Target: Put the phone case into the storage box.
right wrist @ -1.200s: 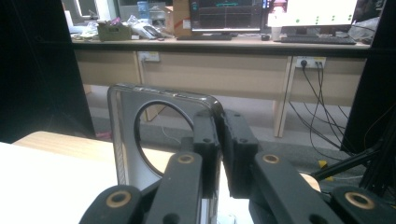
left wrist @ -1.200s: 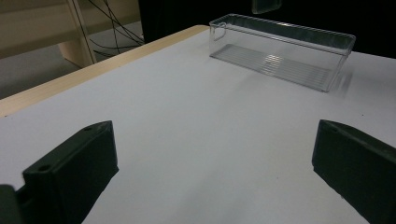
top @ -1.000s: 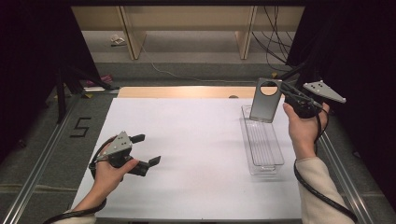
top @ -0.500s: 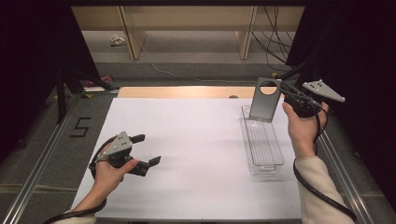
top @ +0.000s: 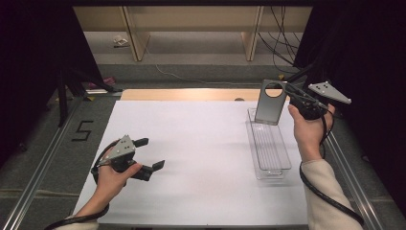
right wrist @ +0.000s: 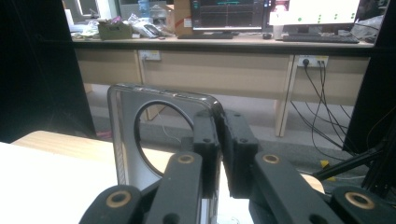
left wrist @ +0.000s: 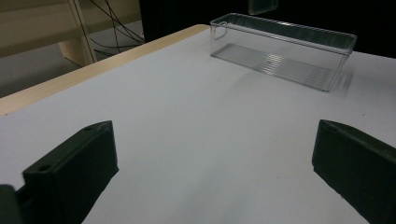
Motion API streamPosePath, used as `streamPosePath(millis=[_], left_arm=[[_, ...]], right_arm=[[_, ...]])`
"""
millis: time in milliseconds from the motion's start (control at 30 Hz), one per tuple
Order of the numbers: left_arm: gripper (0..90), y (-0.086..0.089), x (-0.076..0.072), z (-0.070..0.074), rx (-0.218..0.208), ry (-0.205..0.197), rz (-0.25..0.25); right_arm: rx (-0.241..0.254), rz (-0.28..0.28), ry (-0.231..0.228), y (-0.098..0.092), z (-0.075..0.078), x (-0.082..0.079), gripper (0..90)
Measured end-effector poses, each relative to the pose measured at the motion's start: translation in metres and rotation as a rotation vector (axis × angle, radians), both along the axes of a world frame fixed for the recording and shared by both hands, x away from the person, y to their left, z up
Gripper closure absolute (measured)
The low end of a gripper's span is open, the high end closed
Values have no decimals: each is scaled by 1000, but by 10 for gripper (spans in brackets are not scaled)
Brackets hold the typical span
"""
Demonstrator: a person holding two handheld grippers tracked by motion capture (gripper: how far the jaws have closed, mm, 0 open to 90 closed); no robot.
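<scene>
Left claw (top: 152,154) agape, right claw (top: 288,94) clamped.

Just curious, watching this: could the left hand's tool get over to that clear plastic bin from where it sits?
Probably yes. The left gripper rests with jaws open and nothing in them, and bare white table lies between it and the clear bin. The right gripper holds the grey lid above the bin's far end.

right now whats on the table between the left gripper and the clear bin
Nothing: in the high view only bare white table separates the left gripper from the clear bin.
</scene>
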State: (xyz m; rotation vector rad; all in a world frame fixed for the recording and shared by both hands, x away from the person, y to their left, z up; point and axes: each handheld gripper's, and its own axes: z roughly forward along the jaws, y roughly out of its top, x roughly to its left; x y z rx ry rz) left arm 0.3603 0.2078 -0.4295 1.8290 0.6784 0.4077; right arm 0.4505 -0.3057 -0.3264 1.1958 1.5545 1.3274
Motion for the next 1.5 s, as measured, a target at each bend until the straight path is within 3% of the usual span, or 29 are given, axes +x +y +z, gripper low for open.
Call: streamPosePath(millis=[1500], left_arm=[[0,0,-1,0,2,-3,1]], right_arm=[[0,9,2,4,-1,10,850]])
